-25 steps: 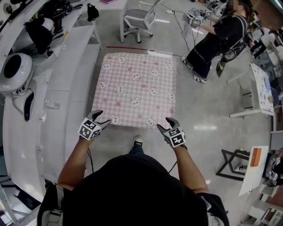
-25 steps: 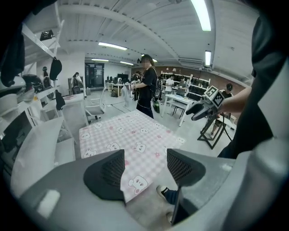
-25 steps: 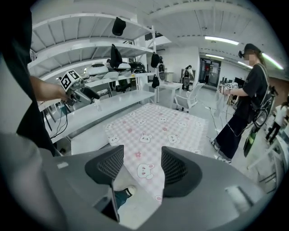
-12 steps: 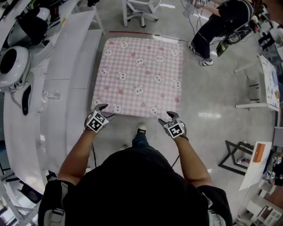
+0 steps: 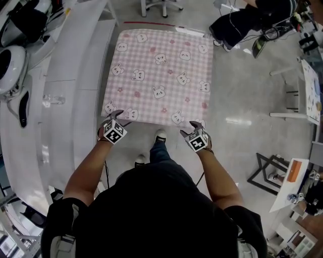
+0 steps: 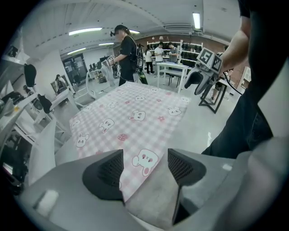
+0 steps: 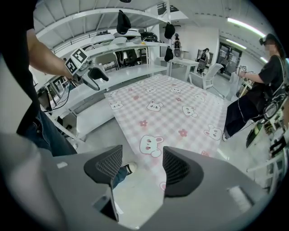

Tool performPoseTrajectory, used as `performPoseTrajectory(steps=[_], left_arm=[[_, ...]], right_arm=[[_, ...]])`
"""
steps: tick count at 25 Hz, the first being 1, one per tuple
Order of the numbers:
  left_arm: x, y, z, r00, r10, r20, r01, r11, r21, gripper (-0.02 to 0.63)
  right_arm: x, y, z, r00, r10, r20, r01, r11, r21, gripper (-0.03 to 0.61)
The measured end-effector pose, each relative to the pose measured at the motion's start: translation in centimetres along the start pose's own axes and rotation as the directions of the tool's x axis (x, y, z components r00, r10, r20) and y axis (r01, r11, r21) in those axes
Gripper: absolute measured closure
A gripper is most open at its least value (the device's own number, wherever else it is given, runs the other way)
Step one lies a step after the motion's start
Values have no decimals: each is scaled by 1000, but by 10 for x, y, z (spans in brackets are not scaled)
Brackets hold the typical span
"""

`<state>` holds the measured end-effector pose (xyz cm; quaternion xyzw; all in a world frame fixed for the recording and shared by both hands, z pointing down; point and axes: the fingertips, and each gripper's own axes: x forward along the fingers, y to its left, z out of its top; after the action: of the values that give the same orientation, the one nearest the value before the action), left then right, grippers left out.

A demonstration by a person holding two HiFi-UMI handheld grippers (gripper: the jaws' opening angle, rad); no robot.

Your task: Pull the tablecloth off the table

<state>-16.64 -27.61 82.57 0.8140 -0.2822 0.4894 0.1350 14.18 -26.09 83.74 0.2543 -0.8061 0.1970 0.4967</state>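
Observation:
A pink checked tablecloth (image 5: 161, 75) printed with white bunnies covers a square table. My left gripper (image 5: 117, 118) hovers at its near left corner, jaws open, and the cloth's corner (image 6: 131, 113) lies between and just beyond the fingers. My right gripper (image 5: 191, 128) is at the near right corner. Its jaws have just been opening and stand open. The cloth's edge (image 7: 171, 108) runs between the pads (image 7: 178, 167) without being pressed. Each gripper shows in the other's view: the right gripper (image 6: 201, 79), the left gripper (image 7: 88, 72).
A long white curved counter (image 5: 30, 126) runs along the left. An office chair (image 5: 161, 5) and a person in black (image 5: 247, 20) are beyond the table. A black stand (image 5: 267, 171) and a white table (image 5: 310, 85) are on the right. My shoe (image 5: 160, 135) is by the near edge.
Both grippers have come down and forward to the cloth's near corners. The table now sits higher in the head view.

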Motion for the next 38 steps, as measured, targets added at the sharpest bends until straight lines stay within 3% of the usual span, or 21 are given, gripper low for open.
performPoseTrajectory(steps=[8,16,30,38], left_arm=[[42,-14,-23,992,-31,-126,47,991,125,304],[81,-7,-54,968,44,-249,7,979,203,293],[128,1,-85,937,91,-337,17,953,302,268],[135,2,-92,928,114,-354,20,935,354,267]], right_arm=[[30,-1,-18,996,-21,-85,16,998,-58,265],[60,-2,-28,987,-59,-150,41,992,-122,262],[103,-6,-36,973,-113,-203,64,970,-233,227],[121,-7,-55,937,-199,-288,100,940,-325,201]])
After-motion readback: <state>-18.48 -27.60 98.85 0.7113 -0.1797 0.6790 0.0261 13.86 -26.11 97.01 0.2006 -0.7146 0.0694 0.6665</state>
